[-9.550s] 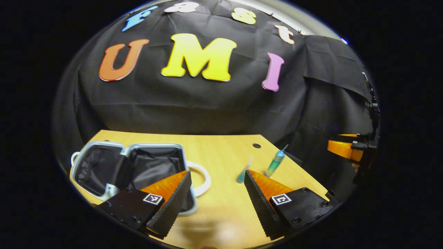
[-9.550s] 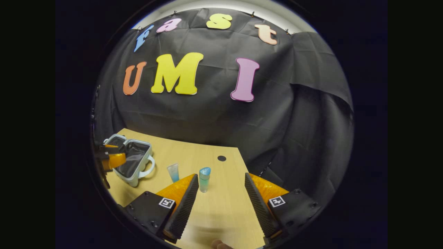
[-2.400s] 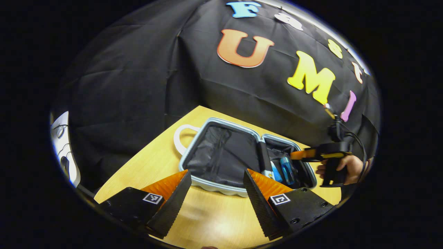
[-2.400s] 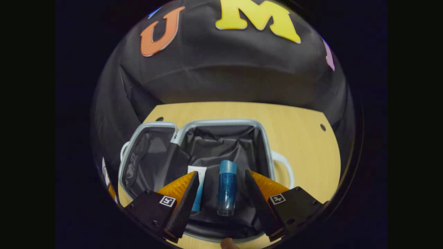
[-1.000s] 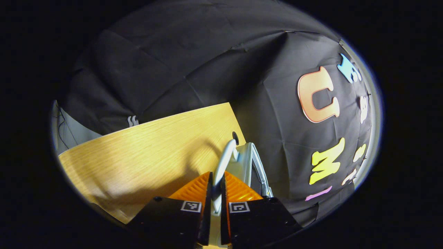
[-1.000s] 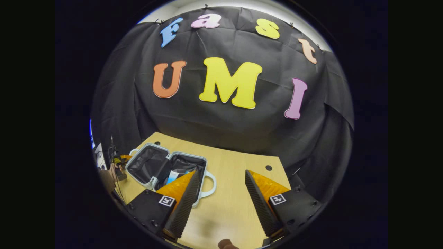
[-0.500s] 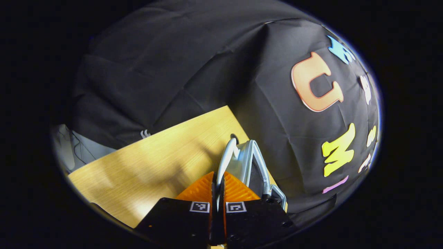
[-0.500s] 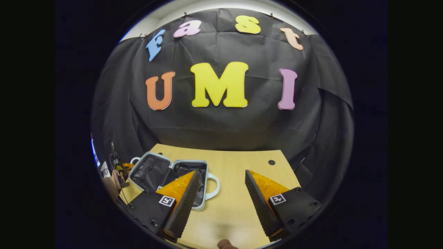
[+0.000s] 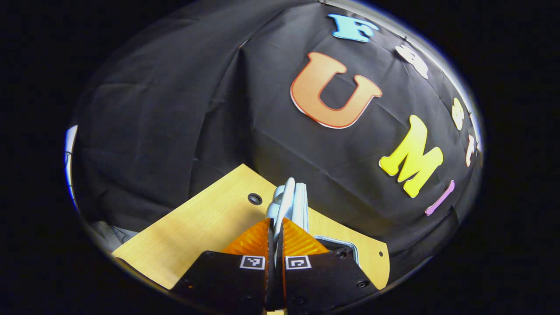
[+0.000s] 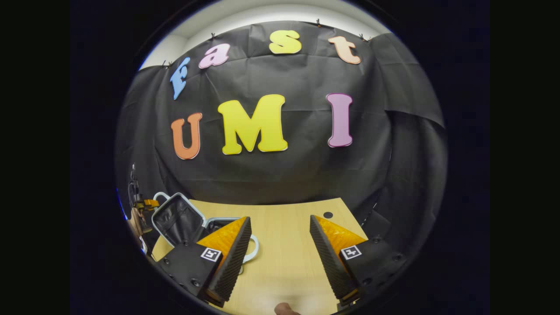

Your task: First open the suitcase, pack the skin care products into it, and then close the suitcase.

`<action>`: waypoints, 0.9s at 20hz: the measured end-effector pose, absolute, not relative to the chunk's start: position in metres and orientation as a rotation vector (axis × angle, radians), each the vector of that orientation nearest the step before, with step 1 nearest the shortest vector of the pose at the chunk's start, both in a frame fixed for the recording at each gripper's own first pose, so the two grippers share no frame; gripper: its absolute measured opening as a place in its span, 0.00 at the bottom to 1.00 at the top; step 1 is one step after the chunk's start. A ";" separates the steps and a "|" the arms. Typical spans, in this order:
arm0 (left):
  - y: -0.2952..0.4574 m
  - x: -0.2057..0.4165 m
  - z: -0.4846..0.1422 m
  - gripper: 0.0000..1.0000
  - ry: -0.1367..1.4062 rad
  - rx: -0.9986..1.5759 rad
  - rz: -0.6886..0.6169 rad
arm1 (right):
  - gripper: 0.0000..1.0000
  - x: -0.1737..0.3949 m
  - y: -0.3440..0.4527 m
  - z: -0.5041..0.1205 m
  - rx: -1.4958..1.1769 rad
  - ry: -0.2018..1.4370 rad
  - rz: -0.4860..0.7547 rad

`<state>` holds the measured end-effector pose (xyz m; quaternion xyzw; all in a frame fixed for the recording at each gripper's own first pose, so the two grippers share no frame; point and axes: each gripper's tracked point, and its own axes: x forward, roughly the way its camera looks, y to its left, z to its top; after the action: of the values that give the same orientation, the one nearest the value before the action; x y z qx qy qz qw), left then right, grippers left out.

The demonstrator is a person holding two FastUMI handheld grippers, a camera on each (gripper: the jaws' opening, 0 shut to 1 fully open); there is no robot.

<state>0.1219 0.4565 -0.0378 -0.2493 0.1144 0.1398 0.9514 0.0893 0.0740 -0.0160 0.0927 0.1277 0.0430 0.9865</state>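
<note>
The small pale-blue suitcase stands at the table's left with its black-lined lid tilted up at an angle. In the left gripper view the lid appears edge-on, straight ahead. My left gripper is shut on the lid's white handle; it also appears small beside the lid, as the left gripper held by a hand. The base half's rim lies flat behind it. My right gripper hangs open over the table, right of the suitcase, holding nothing. The skin care products are hidden inside.
The wooden table runs to the black cloth wall behind. A round cable hole sits near its far right corner, another hole just left of the lid. The base's white handle sticks out toward my right gripper.
The lid has swung up from lying flat, carried by my left gripper shut on its handle. My right gripper has drawn back from the suitcase, still open.
</note>
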 end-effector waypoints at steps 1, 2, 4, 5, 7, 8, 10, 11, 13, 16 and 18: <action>0.440 0.121 -0.026 0.03 0.216 -0.472 0.282 | 0.80 0.089 0.069 -0.018 0.185 0.262 0.095; 0.427 0.121 -0.020 0.03 0.205 -0.432 0.285 | 0.80 0.089 0.063 -0.020 0.182 0.268 0.103; 0.397 0.123 -0.010 0.03 0.192 -0.338 0.290 | 0.80 0.091 0.053 -0.021 0.194 0.267 0.117; 0.380 0.124 -0.004 0.03 0.185 -0.298 0.285 | 0.80 0.093 0.047 -0.020 0.195 0.264 0.120; 0.342 0.124 0.005 0.03 0.171 -0.219 0.269 | 0.80 0.097 0.032 -0.020 0.179 0.256 0.127; 0.321 0.125 0.008 0.03 0.166 -0.166 0.258 | 0.80 0.099 0.026 -0.021 0.175 0.255 0.131; 0.281 0.133 0.007 0.03 0.153 -0.076 0.237 | 0.80 0.102 0.013 -0.022 0.177 0.253 0.137; 0.261 0.136 0.006 0.03 0.149 -0.054 0.225 | 0.80 0.103 0.007 -0.024 0.177 0.254 0.137; 0.224 0.143 -0.002 0.03 0.147 -0.061 0.190 | 0.80 0.105 -0.005 -0.029 0.174 0.263 0.140; 0.179 0.156 -0.025 0.03 0.173 -0.055 0.187 | 0.80 0.109 -0.023 -0.033 0.175 0.282 0.132; 0.151 0.165 -0.043 0.03 0.192 0.003 0.171 | 0.80 0.110 -0.034 -0.039 0.165 0.298 0.125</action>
<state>0.1653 0.1509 -0.0430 0.0015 0.0957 0.0851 0.9918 0.1098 -0.0338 -0.0392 0.0819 0.1484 0.0622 0.9836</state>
